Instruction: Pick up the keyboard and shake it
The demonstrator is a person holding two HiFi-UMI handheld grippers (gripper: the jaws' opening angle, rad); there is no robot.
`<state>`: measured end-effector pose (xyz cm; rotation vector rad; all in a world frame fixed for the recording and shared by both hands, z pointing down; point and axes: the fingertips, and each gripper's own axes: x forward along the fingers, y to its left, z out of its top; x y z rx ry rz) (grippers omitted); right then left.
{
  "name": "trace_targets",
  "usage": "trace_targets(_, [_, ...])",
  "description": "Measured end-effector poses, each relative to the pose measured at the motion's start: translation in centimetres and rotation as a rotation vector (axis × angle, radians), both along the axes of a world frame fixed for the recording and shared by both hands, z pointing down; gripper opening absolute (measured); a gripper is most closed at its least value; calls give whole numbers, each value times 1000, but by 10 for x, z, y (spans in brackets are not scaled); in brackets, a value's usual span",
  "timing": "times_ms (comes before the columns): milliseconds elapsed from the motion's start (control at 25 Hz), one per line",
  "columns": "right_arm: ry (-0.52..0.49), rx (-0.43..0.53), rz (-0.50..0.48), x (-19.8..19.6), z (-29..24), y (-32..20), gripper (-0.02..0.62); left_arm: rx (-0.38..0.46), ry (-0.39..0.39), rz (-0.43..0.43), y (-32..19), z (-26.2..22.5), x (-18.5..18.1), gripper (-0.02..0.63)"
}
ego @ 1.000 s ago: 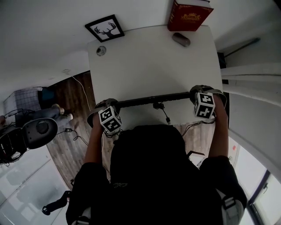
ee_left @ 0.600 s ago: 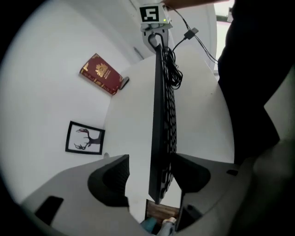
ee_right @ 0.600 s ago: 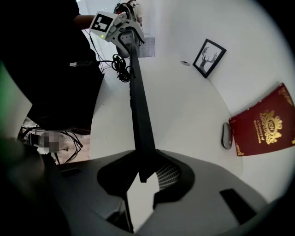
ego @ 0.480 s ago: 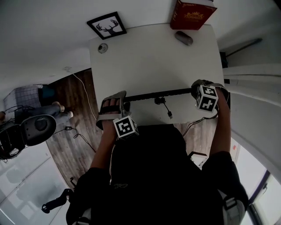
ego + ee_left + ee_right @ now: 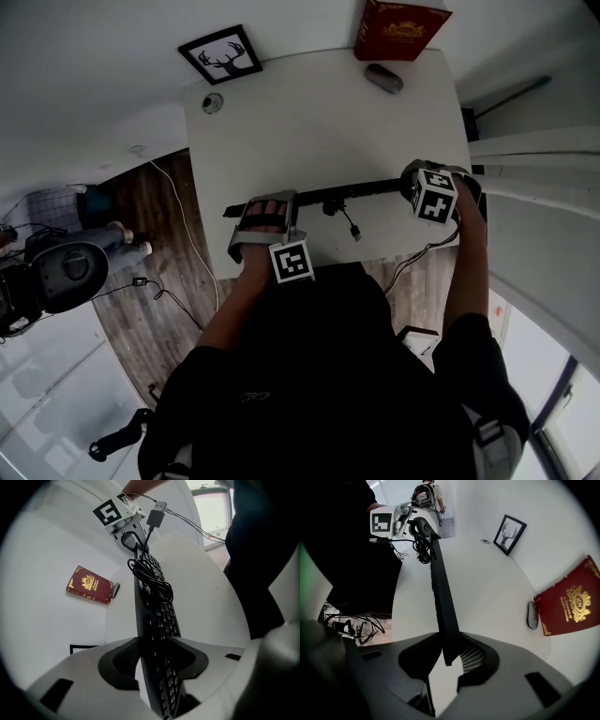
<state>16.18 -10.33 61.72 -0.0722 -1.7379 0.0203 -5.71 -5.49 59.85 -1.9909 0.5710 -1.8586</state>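
The keyboard (image 5: 352, 193) hung on edge over the bench (image 5: 309, 122), mid-frame, with its cable (image 5: 349, 225) dangling. Your right claw (image 5: 419, 185) gripped its right end. Your left claw (image 5: 265, 208), jaws just closing, clamped it near the left end. Book (image 5: 401, 28) and mouse (image 5: 384, 78) sat upper right.

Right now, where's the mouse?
Head view: the mouse lies near the far right corner of the white table, just in front of the red book.
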Motion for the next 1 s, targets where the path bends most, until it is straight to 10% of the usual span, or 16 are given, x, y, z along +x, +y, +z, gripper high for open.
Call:
trace_targets(520, [-44, 401, -29, -24, -32, -18, 241, -32, 30, 26, -12, -1, -3, 173])
trace_targets(1000, [-124, 344, -196, -94, -17, 5, 137, -57, 26, -21, -15, 0, -4, 175])
